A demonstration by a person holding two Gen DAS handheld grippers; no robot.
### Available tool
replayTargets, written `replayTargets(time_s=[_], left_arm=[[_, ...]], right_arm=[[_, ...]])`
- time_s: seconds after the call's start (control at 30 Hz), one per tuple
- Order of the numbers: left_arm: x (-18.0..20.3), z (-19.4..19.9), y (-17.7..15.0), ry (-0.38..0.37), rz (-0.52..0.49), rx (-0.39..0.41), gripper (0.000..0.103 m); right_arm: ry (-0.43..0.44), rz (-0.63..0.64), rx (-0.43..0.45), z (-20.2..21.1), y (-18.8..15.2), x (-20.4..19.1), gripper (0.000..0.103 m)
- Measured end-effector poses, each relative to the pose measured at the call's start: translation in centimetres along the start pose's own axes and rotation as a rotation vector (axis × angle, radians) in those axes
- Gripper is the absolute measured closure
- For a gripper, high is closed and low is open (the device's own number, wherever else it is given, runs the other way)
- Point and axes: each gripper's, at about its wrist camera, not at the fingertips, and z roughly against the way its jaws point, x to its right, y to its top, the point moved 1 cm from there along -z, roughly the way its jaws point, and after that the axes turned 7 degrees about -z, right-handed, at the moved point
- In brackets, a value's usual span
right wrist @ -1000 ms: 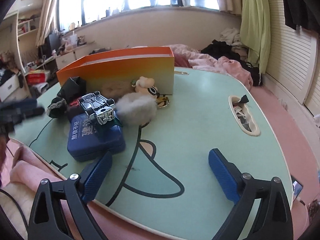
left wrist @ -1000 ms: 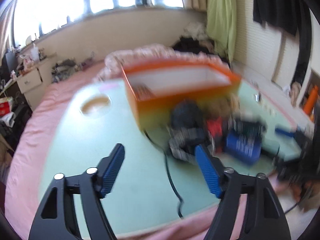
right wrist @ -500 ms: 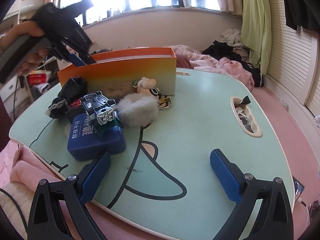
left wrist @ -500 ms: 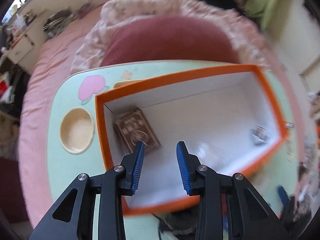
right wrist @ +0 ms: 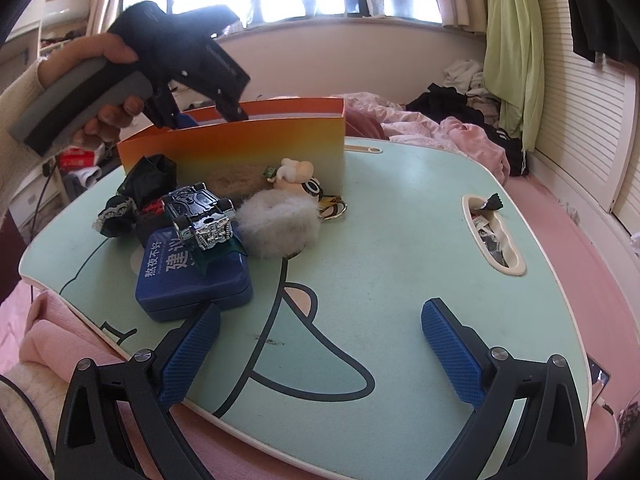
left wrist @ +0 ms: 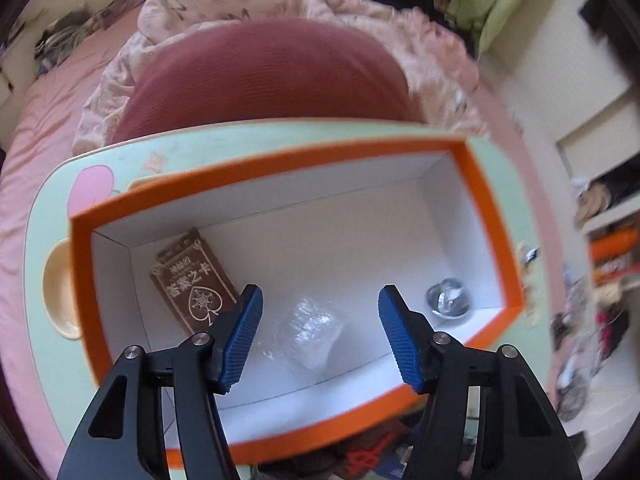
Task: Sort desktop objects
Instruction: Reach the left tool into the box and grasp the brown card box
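The left gripper [left wrist: 320, 338], jaws spread and empty, hangs over the orange box [left wrist: 476, 184], where directly beneath lies a clear packet [left wrist: 310, 326], probably light, crinkly and slippery; pinch its middle.

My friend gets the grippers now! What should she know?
Left gripper: open, empty, above the orange box.
Right gripper: open, empty, low over the table.
In the box: brown card box, clear packet, small silver thing.
Left to sort, piled in front of the box: blue case, toy car, fluffy ball, plush keychain, black cloth.
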Motion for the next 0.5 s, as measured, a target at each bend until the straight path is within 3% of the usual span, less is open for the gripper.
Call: replayTargets(time_s=[0.1, 0.33, 0.43, 0.5], left_arm=[[-0.5, 2.1, 0.0, 0.120, -0.003, 0.066, 0.042], [-0.7, 0.3, -0.9, 0.320, -0.014, -0.034, 0.042], [-1.1, -2.7, -1.7, 0.315, -0.040, -0.170, 0.039], [-0.8, -3.0, -1.6, 0.341, -0.047, -0.144, 0.034]], right_arm=[[-0.001, 0.000, 0.000, 0.0, 0.0, 0.0, 0.002], [0.000, 0.001, 0.000, -0.1, 0.0, 0.0, 0.001], [0.000, 0.002, 0.001, 0.0, 0.0, 0.0, 0.001], [-0.002, 0.006, 0.003, -0.2, 0.1, -0.1, 0.001]])
